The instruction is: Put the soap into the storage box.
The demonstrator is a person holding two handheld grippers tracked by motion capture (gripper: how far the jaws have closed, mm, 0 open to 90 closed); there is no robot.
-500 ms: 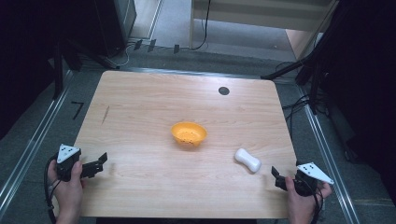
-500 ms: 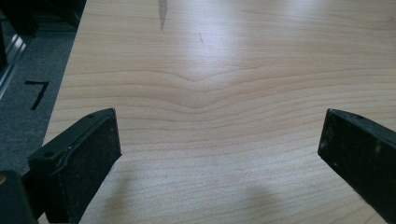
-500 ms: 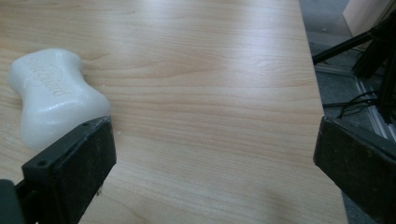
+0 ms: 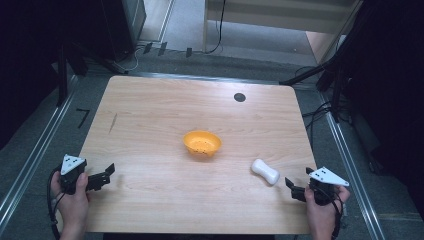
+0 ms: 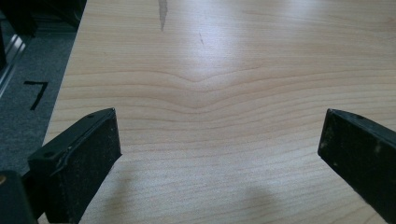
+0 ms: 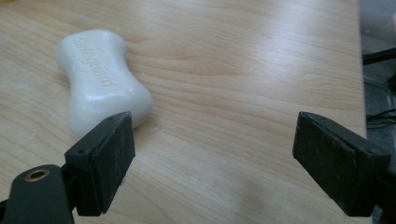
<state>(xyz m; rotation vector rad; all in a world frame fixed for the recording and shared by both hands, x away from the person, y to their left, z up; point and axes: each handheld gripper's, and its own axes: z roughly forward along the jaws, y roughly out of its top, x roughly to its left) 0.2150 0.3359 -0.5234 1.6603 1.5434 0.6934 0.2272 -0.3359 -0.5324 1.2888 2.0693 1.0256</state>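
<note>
A: Quick one. Right gripper [image 4: 292,189] sits at the near right edge of the desk [image 4: 150,125], jaws wide apart, nothing between them.

B: Soap?

A: White bar of soap [image 4: 265,171] lies flat on the desk, just beside that gripper, up and to its left in the high view. In the right gripper view the soap [image 6: 100,88] is ahead of the left jaw, off centre, not between the two. Touching or just short of the pad, can't tell.

B: Left side?

A: Left gripper [image 4: 105,176] at the near left edge, jaws also spread, bare wood between them in the left gripper view. Well apart from everything.

B: So the step is reaching for the soap, I'd say.

A: Agreed, my guess too. To do it well: swing the right gripper toward the soap so the bar sits centred between the jaws, then line them across the narrow waist, not the rounded ends. It looks smooth, so likely slippery; a grip on a bulge could squirt it out.

B: Approach height?

A: Low, pads near the desk so they catch the sides and don't ride over the top. Close gently.

B: And the orange bowl [image 4: 202,143]?

A: Mid-desk, upright, beyond the soap and apart from it. Likely the drop spot, only a guess.
</note>
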